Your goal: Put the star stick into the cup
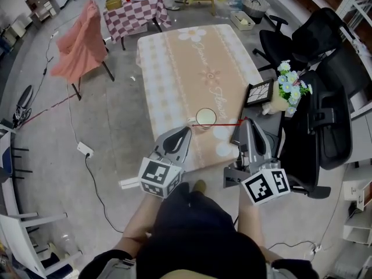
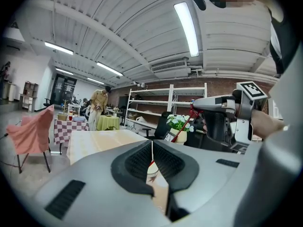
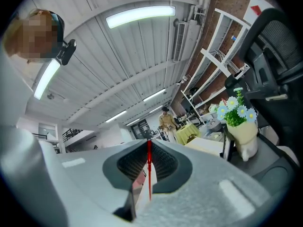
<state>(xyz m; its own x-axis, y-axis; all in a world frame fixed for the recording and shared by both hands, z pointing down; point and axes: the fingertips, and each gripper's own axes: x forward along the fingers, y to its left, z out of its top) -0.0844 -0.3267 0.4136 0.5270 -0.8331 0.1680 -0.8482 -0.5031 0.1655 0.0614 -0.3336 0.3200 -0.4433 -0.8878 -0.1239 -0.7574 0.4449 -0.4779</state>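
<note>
— Done yet?

— Not by the look of it. Picked up and brought over, yes. Clamped tight on the thin red star stick [image 3: 149,174] between the pads of the right gripper [image 3: 148,148], no gap to either side.

— And the far end?

— Reaching leftward towards the near rim of the small white round cup [image 1: 206,118], just below centre in the head view, on the table with the beige flower-print cloth [image 1: 192,63]. Lying nearly flat there rather than standing. So, at a guess: yet to tip up, lower in and let go.

— Left side?

— Pressed together on nothing, that left gripper [image 1: 187,130]. Down and left of the cup, near it but apart.

— Anything hard to make out?

— Plenty. No telling whether touching the rim, hanging over the mouth or stopping just short. Too thin to trace at that end. Only a red smudge for the star end [image 2: 191,110], right of centre in the left gripper view. Nothing seen of the cup's inside. Bottom of the head view blocked by dark clothing.
</note>
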